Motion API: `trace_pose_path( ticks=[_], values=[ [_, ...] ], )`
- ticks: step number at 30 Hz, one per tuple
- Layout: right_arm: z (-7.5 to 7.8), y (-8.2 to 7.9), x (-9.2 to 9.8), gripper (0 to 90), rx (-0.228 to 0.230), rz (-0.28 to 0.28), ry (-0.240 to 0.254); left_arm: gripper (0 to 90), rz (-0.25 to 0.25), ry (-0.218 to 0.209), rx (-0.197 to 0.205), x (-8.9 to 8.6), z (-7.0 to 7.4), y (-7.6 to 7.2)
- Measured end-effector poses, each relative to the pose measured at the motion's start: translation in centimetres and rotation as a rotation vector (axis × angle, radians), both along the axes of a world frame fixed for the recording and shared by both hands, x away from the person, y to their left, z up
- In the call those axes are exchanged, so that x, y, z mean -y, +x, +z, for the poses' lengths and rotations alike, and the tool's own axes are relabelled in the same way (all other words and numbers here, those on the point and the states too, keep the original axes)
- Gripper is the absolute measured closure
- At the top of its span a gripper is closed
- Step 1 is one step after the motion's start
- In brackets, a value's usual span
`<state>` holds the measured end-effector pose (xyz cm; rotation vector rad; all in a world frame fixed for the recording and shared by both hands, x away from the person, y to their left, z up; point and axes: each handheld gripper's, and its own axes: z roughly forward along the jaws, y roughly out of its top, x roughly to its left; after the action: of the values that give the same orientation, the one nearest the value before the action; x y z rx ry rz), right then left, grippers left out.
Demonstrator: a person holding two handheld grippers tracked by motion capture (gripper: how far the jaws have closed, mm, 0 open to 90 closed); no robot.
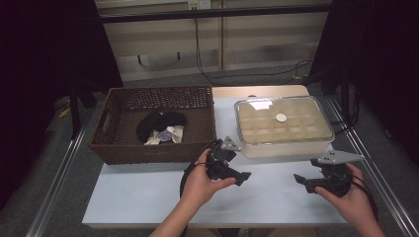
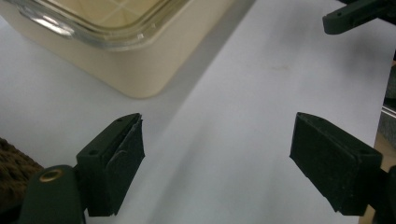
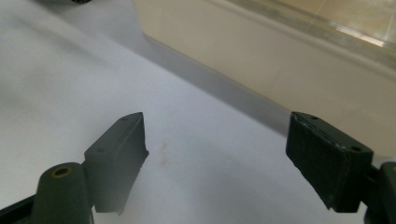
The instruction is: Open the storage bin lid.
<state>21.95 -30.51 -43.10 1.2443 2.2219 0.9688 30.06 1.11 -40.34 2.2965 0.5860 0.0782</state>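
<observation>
Two hand-held grippers hover low in the frame over the white counter point(image 1: 148, 197), left gripper point(image 1: 243, 176) and right gripper point(image 1: 299, 179) both with jaws wide and empty. The lidded compartment box point(image 1: 282, 126) at centre right sits closed, apparently not yet handled; socks lie in the wicker basket point(image 1: 113, 148) at left.

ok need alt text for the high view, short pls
Two hands hold open grippers, the left gripper and right gripper, over a white table, empty. Behind them sit a lidded cream divided box and a brown wicker basket holding dark cloth.
</observation>
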Motion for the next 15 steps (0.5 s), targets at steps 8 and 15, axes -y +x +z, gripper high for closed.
trace_pose_path(
  ticks=[8,15],
  values=[
    [2.9,1.6,0.6,19.8,0.026,-0.012,-0.013,18.0,0.067,0.008,-0.010,1.7,1.7,2.2],
    [3.8,3.0,1.3,20.3,0.025,-0.046,-0.010,18.3,0.109,0.004,-0.024,2.7,2.5,3.5]
  ],
)
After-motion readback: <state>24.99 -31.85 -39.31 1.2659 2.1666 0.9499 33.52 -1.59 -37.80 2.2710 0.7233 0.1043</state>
